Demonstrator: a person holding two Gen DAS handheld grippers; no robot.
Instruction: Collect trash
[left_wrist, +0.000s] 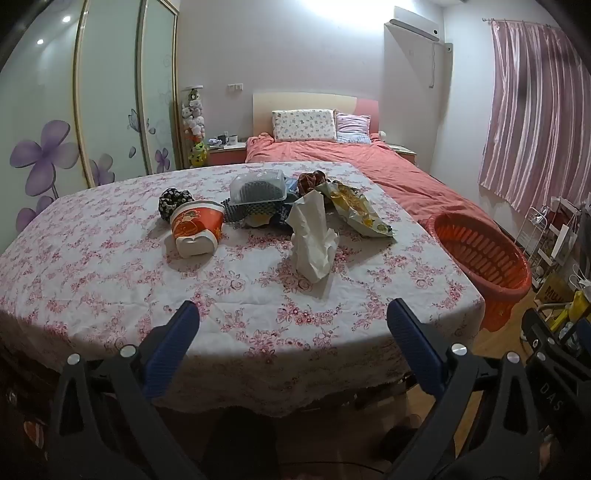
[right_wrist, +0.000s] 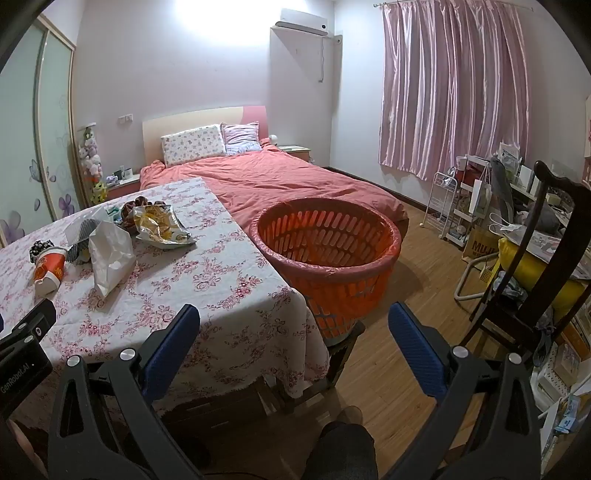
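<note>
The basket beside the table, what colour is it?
Orange basket, with a slotted wall; it shows best in the right wrist view.

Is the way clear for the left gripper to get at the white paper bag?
Probably yes. The left gripper is open and empty at the near table edge, and the white paper bag lies straight ahead with only bare tablecloth between them. The paper cup sits off to its left.

Black hand-held gripper (left_wrist: 293, 321); blue pads (left_wrist: 173, 347)

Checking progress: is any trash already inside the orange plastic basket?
No, the orange slatted plastic basket shows only its bare lined interior in the right wrist view.
</note>
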